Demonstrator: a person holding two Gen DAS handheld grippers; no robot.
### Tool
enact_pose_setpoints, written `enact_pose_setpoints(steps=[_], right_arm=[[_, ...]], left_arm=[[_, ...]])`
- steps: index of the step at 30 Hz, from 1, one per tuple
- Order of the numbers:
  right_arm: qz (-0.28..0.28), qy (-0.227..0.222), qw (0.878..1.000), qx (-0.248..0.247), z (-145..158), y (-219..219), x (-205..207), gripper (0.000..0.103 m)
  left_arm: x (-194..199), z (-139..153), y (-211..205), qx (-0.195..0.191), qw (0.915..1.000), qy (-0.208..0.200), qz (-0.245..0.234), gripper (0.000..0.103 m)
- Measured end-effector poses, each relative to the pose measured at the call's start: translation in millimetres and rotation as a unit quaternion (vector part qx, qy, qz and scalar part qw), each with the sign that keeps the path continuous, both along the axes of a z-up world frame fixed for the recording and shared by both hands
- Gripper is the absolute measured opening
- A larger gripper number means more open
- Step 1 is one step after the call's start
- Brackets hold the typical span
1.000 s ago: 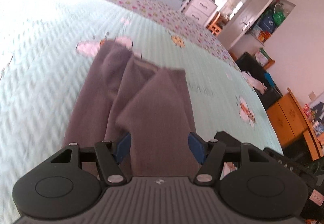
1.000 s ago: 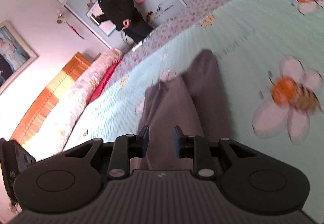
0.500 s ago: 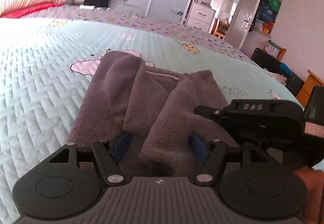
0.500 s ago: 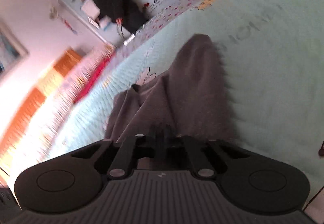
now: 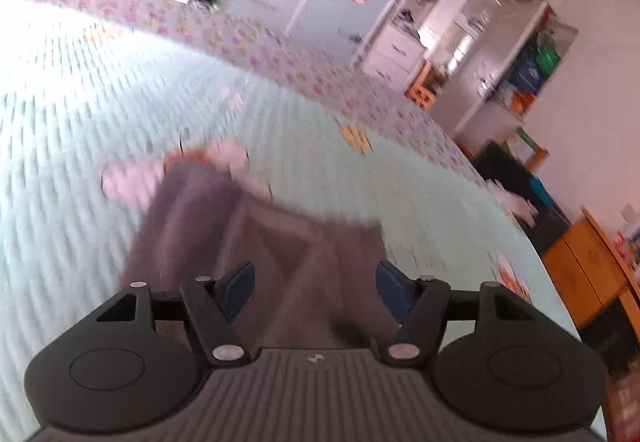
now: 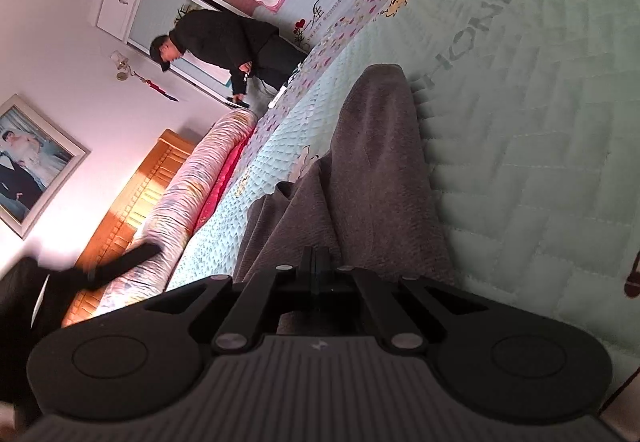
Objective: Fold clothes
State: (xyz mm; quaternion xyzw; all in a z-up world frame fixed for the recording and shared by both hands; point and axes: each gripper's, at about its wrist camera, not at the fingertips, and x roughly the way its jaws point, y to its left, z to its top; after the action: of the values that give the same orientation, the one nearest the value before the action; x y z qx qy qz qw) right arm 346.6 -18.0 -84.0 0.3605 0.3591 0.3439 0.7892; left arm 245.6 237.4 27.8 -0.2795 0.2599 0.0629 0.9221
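**Risk: uneven fold from a one-sided grip**

The grey garment (image 6: pixel 372 178) lies bunched on the mint bedspread (image 6: pixel 540 122), near edge toward both tools. The right claw (image 6: pixel 316 262) is pressed together, apparently pinching the cloth's near edge. The left claw (image 5: pixel 316 282) stands spread; its jaws have just been closing, cloth between them but not gripped. If the right side lifts first, the garment may skew or drag. The left view is blurred, so a hasty closure could catch several layers, or none

Dark grey garment (image 6: pixel 376 178) at centre frame; pale mint quilted bedspread (image 6: pixel 540 122) with chevron stitching, floral border upper centre.
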Motion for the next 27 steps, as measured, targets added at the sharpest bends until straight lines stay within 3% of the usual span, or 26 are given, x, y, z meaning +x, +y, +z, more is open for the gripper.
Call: enact_pose_setpoints(steps=[2,3,4,5,10,15,18,22,27], right_arm=[[0.001,0.001,1.0,0.003,-0.5,-0.2,0.2,0.0],[0.001,0.001,1.0,0.004,-0.7,-0.3,0.3,0.0],[0.001,0.001,1.0,0.005,-0.8,-0.5,0.2,0.0],[0.002,0.001,1.0,0.005,-0.8,-0.8,0.0,0.0],[0.002,0.004,1.0,0.013,-3.5,-1.5,1.9,0.0],[0.004,0.006,1.0,0.019,-4.3,-2.3,2.0,0.0],[0.004,0.007,1.0,0.022,-5.5,-2.9,1.9,0.0],[0.006,0.01,1.0,0.027,-6.9,-3.8,2.9,0.0],[0.007,0.012,0.999,0.031,-7.4,-4.2,3.5,0.0]], left_arm=[[21.6,-5.4,18.9,-0.031,0.9995,-0.001,0.008,0.045],[32.1,-11.4,28.6,-0.047,0.9988,0.007,0.011,0.025],[39.0,-16.4,34.8,-0.055,0.9982,0.016,0.016,0.012],[43.7,-20.5,38.7,-0.059,0.9978,0.022,0.02,0.009],[56.0,-31.6,46.6,-0.051,0.9979,0.026,0.03,0.009],[48.2,-35.2,61.2,-0.071,0.9947,0.004,0.074,0.009],[56.5,-36.9,66.3,-0.077,0.9954,0.019,0.054,0.013],[71.1,-31.9,57.9,-0.031,0.9982,0.045,0.023,0.037],[82.9,-32.6,46.0,0.023,0.9963,0.082,-0.012,0.036]])
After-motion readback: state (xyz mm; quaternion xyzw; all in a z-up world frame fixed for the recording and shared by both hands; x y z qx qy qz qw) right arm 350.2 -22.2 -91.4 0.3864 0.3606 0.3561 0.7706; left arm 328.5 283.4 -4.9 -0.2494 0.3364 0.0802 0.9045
